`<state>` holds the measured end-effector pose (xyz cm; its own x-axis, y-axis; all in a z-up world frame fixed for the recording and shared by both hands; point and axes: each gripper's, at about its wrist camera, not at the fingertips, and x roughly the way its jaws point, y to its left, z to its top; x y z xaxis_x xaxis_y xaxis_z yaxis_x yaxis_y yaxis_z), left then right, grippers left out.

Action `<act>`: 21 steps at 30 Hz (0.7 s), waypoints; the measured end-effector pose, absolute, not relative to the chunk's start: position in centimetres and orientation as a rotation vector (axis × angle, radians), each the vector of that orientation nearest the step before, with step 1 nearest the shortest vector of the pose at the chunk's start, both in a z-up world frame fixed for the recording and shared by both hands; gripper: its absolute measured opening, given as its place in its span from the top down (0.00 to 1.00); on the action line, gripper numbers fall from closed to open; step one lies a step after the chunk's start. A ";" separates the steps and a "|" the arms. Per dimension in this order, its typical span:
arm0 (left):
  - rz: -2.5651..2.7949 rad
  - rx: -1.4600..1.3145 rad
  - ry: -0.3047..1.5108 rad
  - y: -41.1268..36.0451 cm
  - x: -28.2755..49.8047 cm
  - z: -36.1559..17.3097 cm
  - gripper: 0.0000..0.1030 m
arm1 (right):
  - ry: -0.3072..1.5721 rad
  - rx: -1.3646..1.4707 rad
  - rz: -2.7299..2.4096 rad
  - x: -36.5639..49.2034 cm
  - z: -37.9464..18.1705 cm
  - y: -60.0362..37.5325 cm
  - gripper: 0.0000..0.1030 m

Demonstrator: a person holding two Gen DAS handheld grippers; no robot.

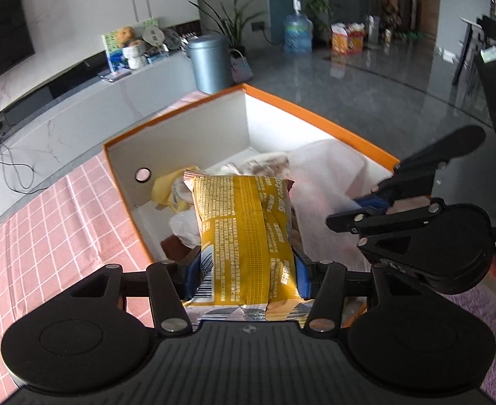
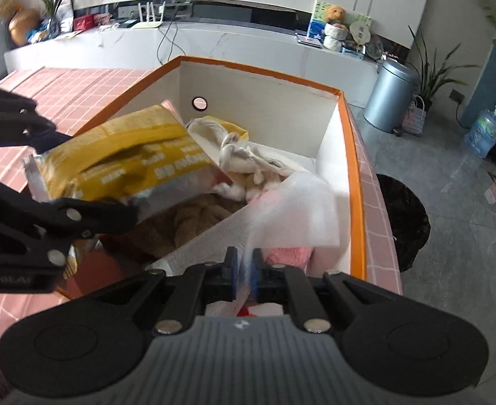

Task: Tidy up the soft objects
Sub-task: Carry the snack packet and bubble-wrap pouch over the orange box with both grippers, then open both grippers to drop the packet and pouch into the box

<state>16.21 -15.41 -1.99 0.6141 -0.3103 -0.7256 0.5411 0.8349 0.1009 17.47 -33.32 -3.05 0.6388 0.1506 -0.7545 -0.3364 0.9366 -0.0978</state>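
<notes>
Yellow packet is clamped in left gripper over the box; white sheet sits between the right gripper's narrow jaws, draped inside box. Placing step; release into box is needed next.

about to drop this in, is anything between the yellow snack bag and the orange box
No lid or barrier shows. The left gripper holds the yellow snack bag over the open orange box. Below lie a cream cloth and a white sheet, which the right gripper pinches.
</notes>
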 end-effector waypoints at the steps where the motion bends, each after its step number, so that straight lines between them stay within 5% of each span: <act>1: -0.509 0.335 0.777 -15.7 16.4 -2.1 0.41 | 0.826 -0.245 0.282 17.3 -2.9 -33.3 0.87; 3: -0.517 0.348 0.797 -15.9 16.3 -2.5 0.41 | 0.801 -0.252 0.283 16.9 -2.6 -33.4 0.75; 9: -0.519 0.409 0.832 -16.7 16.4 -2.9 0.41 | 0.729 -0.294 0.249 15.4 -1.6 -33.8 0.70; 13: -0.519 0.425 0.853 -17.1 16.7 -2.9 0.40 | 0.678 -0.301 0.220 14.3 -0.8 -34.0 0.57; 21: -0.533 0.347 0.884 -16.1 17.1 -2.7 0.15 | 0.651 -0.293 0.184 13.7 0.1 -34.4 0.35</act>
